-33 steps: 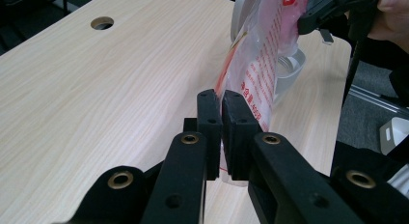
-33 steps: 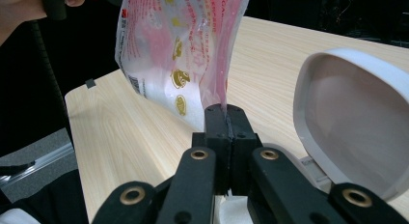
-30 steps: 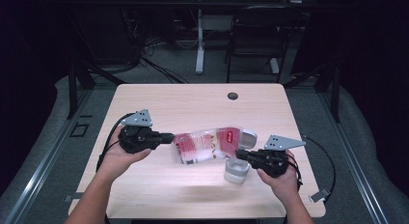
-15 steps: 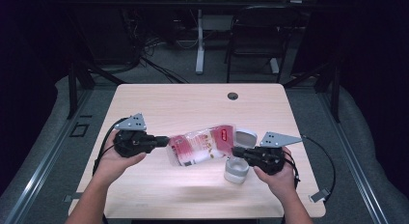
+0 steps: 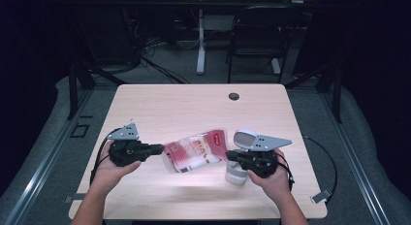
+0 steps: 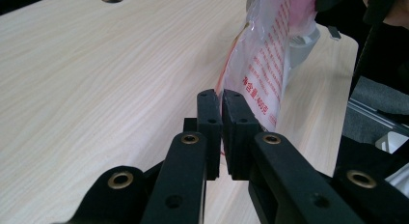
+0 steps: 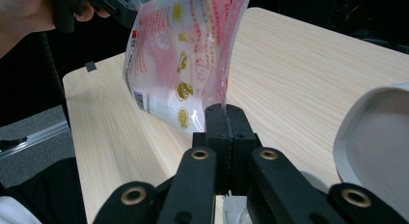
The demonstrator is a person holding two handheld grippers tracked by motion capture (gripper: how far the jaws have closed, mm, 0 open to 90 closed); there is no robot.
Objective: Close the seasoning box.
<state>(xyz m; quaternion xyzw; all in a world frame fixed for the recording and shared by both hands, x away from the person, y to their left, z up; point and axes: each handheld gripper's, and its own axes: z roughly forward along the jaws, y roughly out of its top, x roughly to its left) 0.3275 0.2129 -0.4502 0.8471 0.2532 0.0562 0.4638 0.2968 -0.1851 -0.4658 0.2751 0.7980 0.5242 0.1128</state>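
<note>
My left gripper (image 5: 156,148) and right gripper (image 5: 231,156) each clamp one edge of the bag (image 5: 196,150); I hold it taut above the table (image 5: 169,104), beside the container (image 5: 236,173), probably for pouring.

- Light wood tabletop (image 5: 165,108) with a round cable hole (image 5: 234,96) near its far edge.
- Grey carpeted floor (image 5: 169,70) around it, dark at the sides.
- A black chair (image 5: 254,36) and a white table leg (image 5: 200,40) stand beyond.
- Cables (image 5: 140,60) trail across the floor.
</note>
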